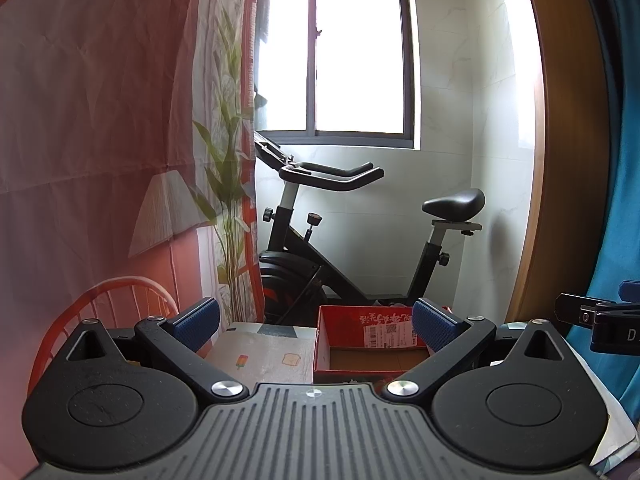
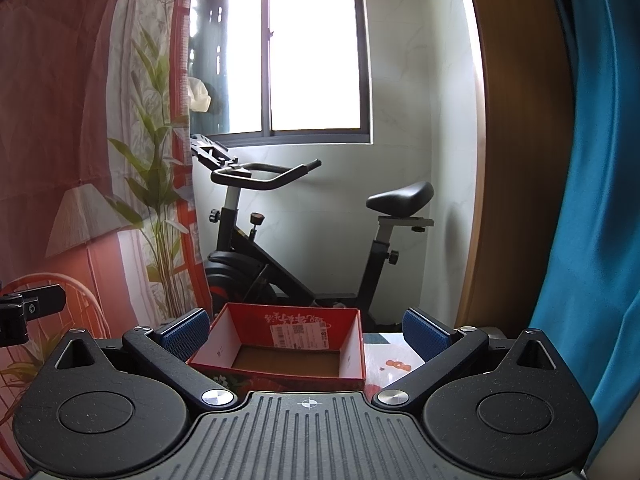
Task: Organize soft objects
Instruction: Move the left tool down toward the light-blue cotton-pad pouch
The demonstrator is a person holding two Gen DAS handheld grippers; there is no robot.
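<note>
An open red cardboard box with a white shipping label on its inner far wall sits on a table covered by a patterned cloth. Its brown bottom shows with nothing in it. My left gripper is open, blue pads wide apart, with the box ahead and to the right. My right gripper is open too, facing straight at the box with nothing between its fingers. No soft object shows in either view. The right gripper's side pokes into the left wrist view.
Behind the table stands a black exercise bike under a bright window. A printed backdrop cloth with a lamp and plant hangs on the left. A blue curtain and wooden door frame are on the right.
</note>
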